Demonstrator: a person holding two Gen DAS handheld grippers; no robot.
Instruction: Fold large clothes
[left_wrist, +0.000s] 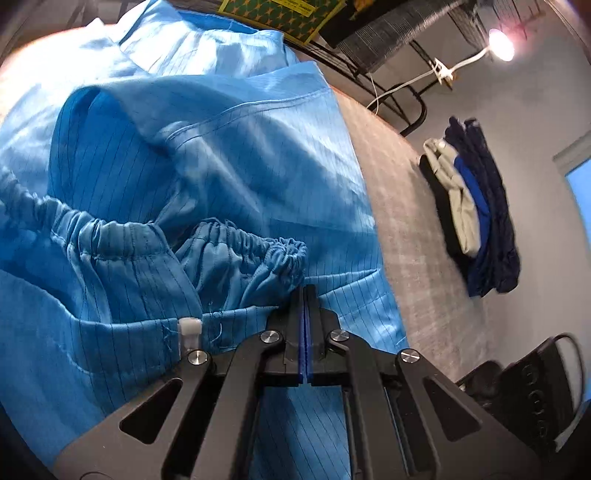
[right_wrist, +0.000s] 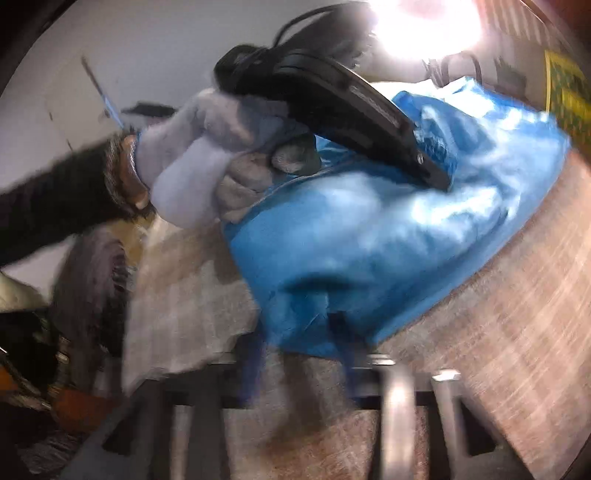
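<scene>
Clearly a fold is under way on the blue garment (left_wrist: 229, 155), a striped anti-static piece with two elasticated cuffs (left_wrist: 258, 251), which lies bunched on the desk (left_wrist: 406, 229). Starting at the left: the left gripper (left_wrist: 306, 295) has its jaws pressed together with a layer of the blue cloth pinched at the tips, just below the nearer gathered cuff. From the right wrist view, the gloved left hand (right_wrist: 207, 147) can be seen holding that tool over the top of the heaped cloth. Further right, off the desk, a small stack of dark, blue and grey clothes (left_wrist: 469, 206) lies well apart on the floor, seemingly finished pieces.

The right gripper (right_wrist: 299, 339) is badly smeared by motion blur; its blue-lined fingers (right_wrist: 343, 343) appear spread at the near edge of the garment, though I cannot tell whether they hold any cloth.

As I judge it, the step in hand is carrying a lower edge or sleeve across the body. The next move calls for the right side to secure a matching edge, then for both to lift and lay the layer flat, smoothing out the bunching so the fold lands square
</scene>
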